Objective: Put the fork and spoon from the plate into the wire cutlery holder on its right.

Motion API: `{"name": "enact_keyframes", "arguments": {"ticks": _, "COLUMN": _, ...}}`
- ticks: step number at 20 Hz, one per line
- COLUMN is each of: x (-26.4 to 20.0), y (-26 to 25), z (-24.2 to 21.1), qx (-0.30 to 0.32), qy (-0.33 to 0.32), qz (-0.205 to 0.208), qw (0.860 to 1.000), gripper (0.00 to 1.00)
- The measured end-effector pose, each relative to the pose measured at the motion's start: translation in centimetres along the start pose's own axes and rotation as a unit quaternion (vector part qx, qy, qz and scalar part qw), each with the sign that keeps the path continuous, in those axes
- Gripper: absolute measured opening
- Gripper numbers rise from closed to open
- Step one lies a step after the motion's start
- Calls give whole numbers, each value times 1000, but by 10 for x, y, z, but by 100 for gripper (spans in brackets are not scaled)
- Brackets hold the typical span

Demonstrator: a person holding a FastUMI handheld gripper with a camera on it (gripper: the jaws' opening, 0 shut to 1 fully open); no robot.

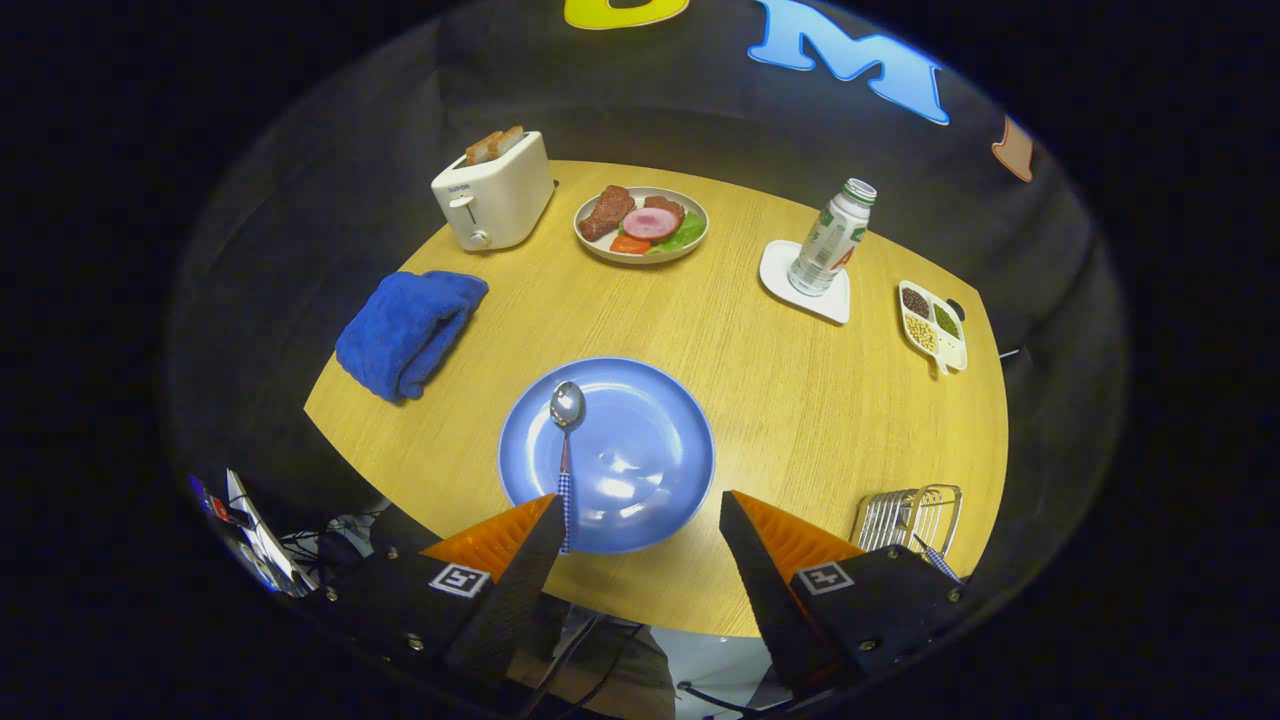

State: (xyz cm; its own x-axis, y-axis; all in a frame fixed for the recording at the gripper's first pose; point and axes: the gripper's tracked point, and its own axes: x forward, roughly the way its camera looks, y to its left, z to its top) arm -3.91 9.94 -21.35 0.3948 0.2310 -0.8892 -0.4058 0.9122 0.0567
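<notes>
A blue plate (640, 440) lies on the round wooden table just ahead of my fingers. A spoon (566, 430) with a blue checked handle rests on the plate's left half, bowl pointing away, its handle end running down beside my left finger (515, 560). My gripper (640, 520) is open and holds nothing, its fingers spread over the plate's near rim. The wire cutlery holder (908, 515) stands to the right of the plate, beside my right finger (770, 560). A checked handle (935, 560), apparently the fork's, sticks out of the holder.
A blue towel (408, 330) lies left of the plate. Beyond it stand a white toaster (492, 192) with toast, a plate of food (641, 224), a bottle (832, 238) on a white coaster, and a divided dish of beans (932, 325) far right.
</notes>
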Motion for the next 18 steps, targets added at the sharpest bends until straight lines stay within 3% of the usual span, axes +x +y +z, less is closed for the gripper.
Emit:
{"name": "enact_keyframes", "arguments": {"ticks": 7, "x": 20, "y": 27, "z": -2, "qx": -11, "qy": 16, "qz": 17, "qw": 1000, "gripper": 96}}
{"name": "enact_keyframes", "arguments": {"ticks": 18, "x": 70, "y": 43, "z": -44, "qx": -36, "qy": 83, "qz": 15, "qw": 996, "gripper": 96}}
